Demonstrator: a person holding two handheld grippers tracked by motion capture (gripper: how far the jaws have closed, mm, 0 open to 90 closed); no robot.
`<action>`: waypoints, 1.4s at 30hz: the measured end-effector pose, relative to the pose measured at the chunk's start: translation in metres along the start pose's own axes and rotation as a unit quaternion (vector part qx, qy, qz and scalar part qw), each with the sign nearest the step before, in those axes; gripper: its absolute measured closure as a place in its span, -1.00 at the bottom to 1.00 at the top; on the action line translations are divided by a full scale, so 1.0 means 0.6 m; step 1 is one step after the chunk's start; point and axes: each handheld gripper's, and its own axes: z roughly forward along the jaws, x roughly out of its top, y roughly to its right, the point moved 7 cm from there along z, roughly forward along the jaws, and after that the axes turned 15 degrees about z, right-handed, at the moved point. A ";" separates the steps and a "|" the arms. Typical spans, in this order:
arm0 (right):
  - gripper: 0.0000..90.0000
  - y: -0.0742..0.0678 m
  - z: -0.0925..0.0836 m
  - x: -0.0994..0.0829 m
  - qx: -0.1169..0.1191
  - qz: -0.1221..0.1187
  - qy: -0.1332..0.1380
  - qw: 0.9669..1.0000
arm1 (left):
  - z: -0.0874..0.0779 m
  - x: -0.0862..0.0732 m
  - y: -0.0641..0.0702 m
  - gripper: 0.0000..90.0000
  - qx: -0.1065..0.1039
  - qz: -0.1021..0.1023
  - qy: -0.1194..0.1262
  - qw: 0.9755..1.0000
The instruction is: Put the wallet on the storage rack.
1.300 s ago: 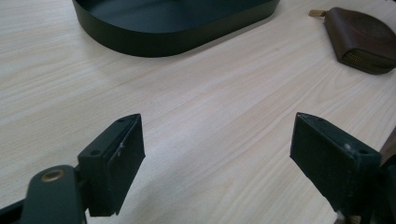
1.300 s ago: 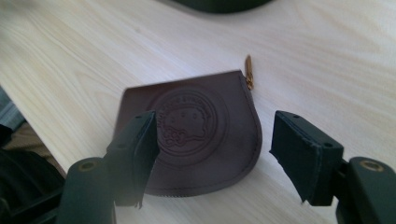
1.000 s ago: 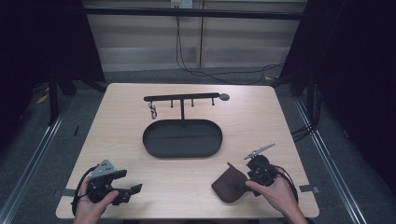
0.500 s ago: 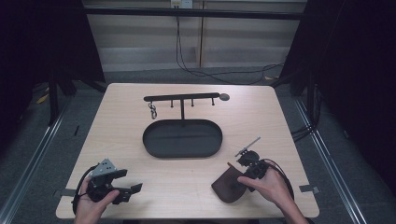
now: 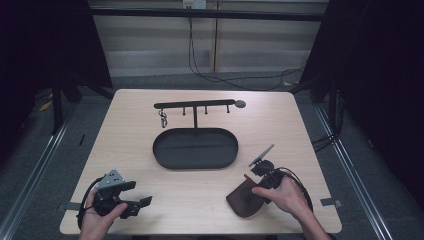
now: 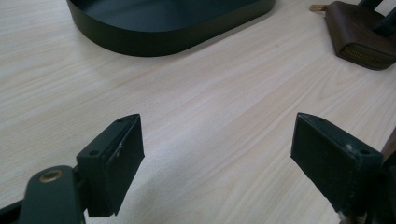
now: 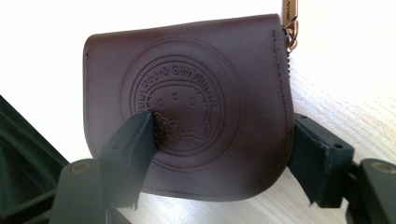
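Right gripper (image 5: 252, 182): at 5 o'clock on the table (image 5: 125, 130), jaws have just been closing over the brown leather pouch (image 7: 187, 107); one pad rests on the embossed face, the other stands at the stitched edge. Not yet clenched.
Pouch: lies flat near the front edge, at 5 o'clock from the black oval tray (image 5: 195, 148); clasp end points away.
Left gripper (image 6: 219, 154): at 7 o'clock, released, jaws wide, nothing between; apparently parked clear.
Hook rack (image 5: 194, 105): 12 o'clock, behind tray.
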 end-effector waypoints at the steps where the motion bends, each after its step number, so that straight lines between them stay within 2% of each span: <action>1: -0.37 0.000 -0.001 0.000 -0.001 0.001 0.000 1.000 | -0.001 0.000 -0.001 -0.62 0.004 0.000 0.001 1.000; 3: -0.35 0.001 -0.001 0.000 0.000 0.000 0.000 1.000 | -0.002 -0.001 -0.004 -0.62 0.004 -0.002 0.001 1.000; 6: -0.20 0.004 -0.006 0.003 0.005 0.010 0.005 1.000 | -0.004 0.000 -0.005 -0.62 0.007 -0.003 0.004 1.000; 10: -0.18 0.006 -0.007 0.005 0.009 0.014 0.003 1.000 | -0.004 0.000 -0.003 -0.62 0.004 0.001 0.002 1.000; 13: 0.02 0.009 -0.015 0.009 0.009 0.013 0.015 1.000 | -0.003 -0.002 -0.003 -0.62 0.005 -0.001 -0.001 1.000; 15: 0.06 0.010 -0.017 0.011 0.012 0.017 0.016 1.000 | -0.002 -0.005 -0.006 -0.60 0.011 -0.002 -0.008 1.000; 17: 0.08 0.011 -0.017 0.011 0.012 0.019 0.016 1.000 | -0.002 -0.005 -0.007 -0.60 0.008 -0.008 -0.005 1.000; 18: 0.11 0.010 -0.019 0.011 0.014 0.024 0.016 0.999 | -0.003 -0.004 -0.008 -0.60 0.010 -0.005 -0.003 1.000; 20: 0.27 0.011 -0.026 0.012 0.016 0.029 0.022 0.999 | -0.004 -0.002 -0.006 -0.60 0.007 -0.002 0.001 1.000; 21: 0.29 0.012 -0.030 0.015 0.019 0.026 0.030 0.999 | -0.004 -0.002 -0.005 -0.60 0.005 -0.002 0.002 1.000; 22: 0.30 0.012 -0.033 0.015 0.016 0.028 0.028 0.999 | -0.004 -0.001 -0.004 -0.60 0.004 -0.003 0.002 1.000; 25: 0.33 0.012 -0.034 0.019 0.011 0.013 0.030 0.999 | -0.003 -0.002 -0.002 -0.60 0.003 -0.001 0.000 1.000; 27: 0.38 0.010 -0.039 0.022 0.016 0.018 0.033 0.999 | -0.003 -0.002 -0.002 -0.60 0.003 -0.002 0.001 1.000; 28: 0.39 0.011 -0.041 0.025 0.017 0.010 0.036 0.999 | -0.003 -0.002 -0.002 -0.60 0.003 -0.002 0.001 1.000; 29: 0.40 0.010 -0.044 0.026 0.013 0.017 0.036 0.999 | -0.003 -0.001 -0.002 -0.60 0.001 -0.001 0.003 1.000; 30: 0.43 0.011 -0.046 0.029 0.012 0.010 0.040 0.999 | -0.003 0.000 -0.002 -0.60 -0.001 0.001 0.004 1.000; 33: 0.51 0.006 -0.054 0.038 0.018 0.013 0.041 0.999 | -0.002 0.000 0.000 -0.60 -0.001 0.001 0.001 1.000; 34: 0.57 0.006 -0.058 0.042 0.016 0.006 0.044 0.999 | -0.002 -0.001 0.000 -0.60 -0.001 0.003 0.001 1.000; 35: 0.59 0.003 -0.063 0.045 0.023 0.009 0.048 0.999 | -0.003 -0.001 0.000 -0.60 -0.001 0.004 0.001 1.000; 39: 0.60 -0.001 -0.074 0.048 0.010 0.002 0.043 0.999 | -0.003 0.000 -0.001 -0.60 -0.001 0.003 0.003 1.000; 42: 0.65 -0.006 -0.081 0.052 0.012 -0.001 0.048 0.999 | -0.002 0.000 0.000 -0.60 -0.003 0.003 0.002 1.000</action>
